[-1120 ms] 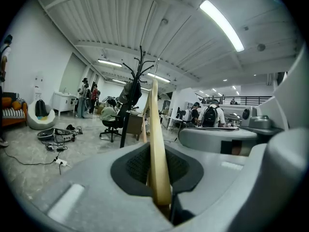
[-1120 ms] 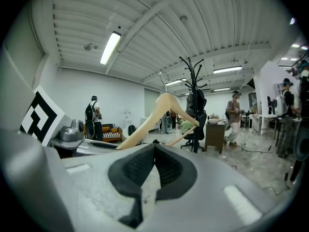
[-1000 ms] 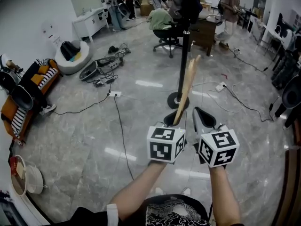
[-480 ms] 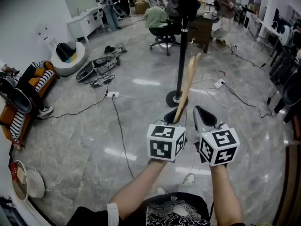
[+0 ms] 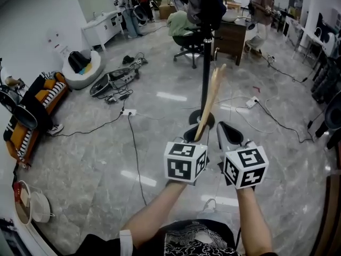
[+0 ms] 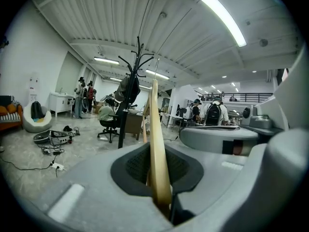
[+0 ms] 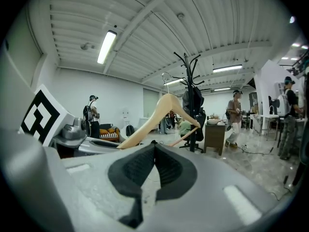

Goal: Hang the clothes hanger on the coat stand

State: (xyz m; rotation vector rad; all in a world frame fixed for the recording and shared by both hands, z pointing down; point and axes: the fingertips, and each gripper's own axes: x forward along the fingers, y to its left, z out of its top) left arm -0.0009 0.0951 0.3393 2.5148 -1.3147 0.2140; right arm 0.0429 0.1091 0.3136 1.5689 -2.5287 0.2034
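Observation:
A pale wooden clothes hanger [image 5: 208, 105] stands up edge-on from my left gripper [image 5: 193, 136], whose jaws are shut on its lower end. In the left gripper view the wooden hanger [image 6: 157, 144] rises between the pads, its wire hook near the top of the black coat stand [image 6: 129, 91]. The coat stand [image 5: 206, 47] is straight ahead, a dark garment hanging on its upper part, its round base on the floor just beyond the hanger. My right gripper [image 5: 229, 134] is beside the left one, shut and empty; the hanger [image 7: 161, 112] and the stand [image 7: 192, 100] show ahead of it.
Cables and a power strip [image 5: 129, 112] cross the marble floor left of the stand. Behind the stand are a person on an office chair [image 5: 186, 28] and a wooden desk [image 5: 230, 36]. Gear lies on the floor [image 5: 114, 79]; a beanbag [image 5: 80, 65] is at the left.
The view has shifted slightly; the coat stand's base sits a little closer to the grippers. Both grippers keep their hold and posture.

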